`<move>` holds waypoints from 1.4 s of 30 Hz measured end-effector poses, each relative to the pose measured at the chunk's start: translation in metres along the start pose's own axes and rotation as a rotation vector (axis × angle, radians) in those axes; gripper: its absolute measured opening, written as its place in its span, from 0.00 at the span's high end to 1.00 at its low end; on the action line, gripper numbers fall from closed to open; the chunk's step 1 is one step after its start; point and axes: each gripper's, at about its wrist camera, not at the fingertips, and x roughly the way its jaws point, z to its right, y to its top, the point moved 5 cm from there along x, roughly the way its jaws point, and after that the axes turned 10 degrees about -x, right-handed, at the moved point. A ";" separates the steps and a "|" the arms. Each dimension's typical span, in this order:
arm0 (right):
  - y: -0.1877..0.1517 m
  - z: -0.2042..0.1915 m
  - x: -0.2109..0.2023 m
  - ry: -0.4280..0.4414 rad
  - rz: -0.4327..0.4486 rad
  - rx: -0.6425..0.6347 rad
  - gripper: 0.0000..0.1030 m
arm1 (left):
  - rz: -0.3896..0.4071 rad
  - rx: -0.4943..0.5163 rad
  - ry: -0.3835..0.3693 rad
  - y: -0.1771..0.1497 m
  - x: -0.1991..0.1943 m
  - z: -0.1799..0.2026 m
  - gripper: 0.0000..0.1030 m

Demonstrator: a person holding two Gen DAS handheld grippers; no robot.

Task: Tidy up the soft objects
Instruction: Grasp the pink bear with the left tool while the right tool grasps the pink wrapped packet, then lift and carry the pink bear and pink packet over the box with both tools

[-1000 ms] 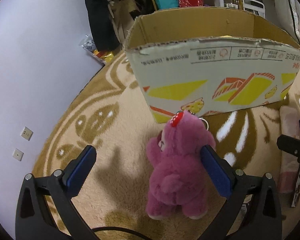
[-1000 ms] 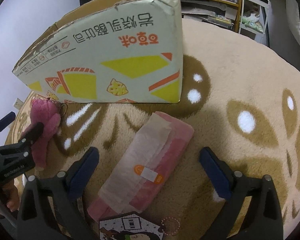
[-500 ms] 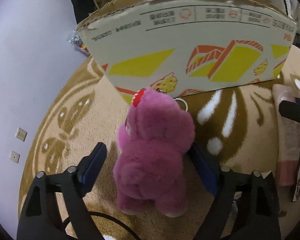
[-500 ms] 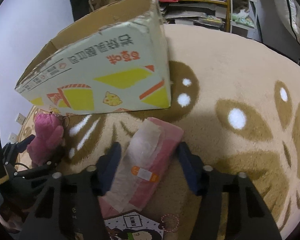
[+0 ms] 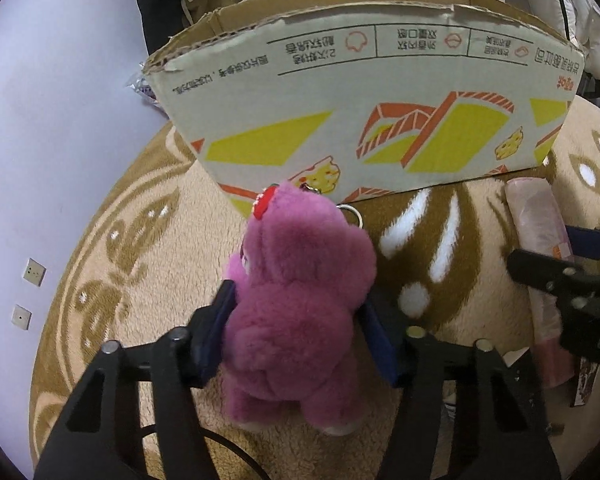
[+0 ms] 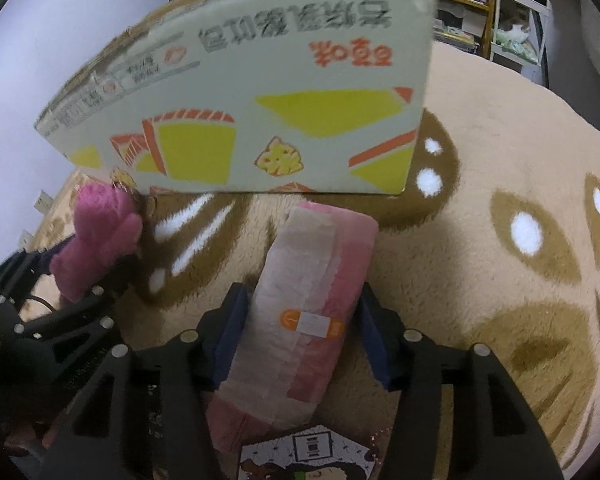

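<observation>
Our left hand-held gripper (image 5: 296, 322) pinches a fluffy magenta plush bear (image 5: 300, 300) between its blue pads, just in front of an open cardboard box printed with yellow cheese shapes (image 5: 364, 116). Our right hand-held gripper (image 6: 302, 326) squeezes a soft pink plastic-wrapped pack (image 6: 312, 292) lying on the tan patterned fleece rug (image 6: 500, 160), near the box's corner.

place: home, prob. a bedroom
floor: fluffy rug (image 6: 500, 152)
back: shelf (image 6: 466, 8) w/ bottles
wall: plugs (image 5: 34, 272)
</observation>
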 end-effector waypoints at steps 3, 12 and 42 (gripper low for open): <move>0.002 -0.006 0.001 -0.055 -0.023 -0.055 0.46 | 0.008 0.024 0.032 0.001 -0.008 0.006 0.51; 0.004 -0.030 -0.005 -0.064 0.038 -0.095 0.54 | 0.042 -0.042 0.025 0.006 -0.027 -0.005 0.55; 0.039 -0.032 -0.086 0.058 0.230 -0.108 0.85 | 0.108 -0.178 0.087 0.011 -0.069 -0.061 0.54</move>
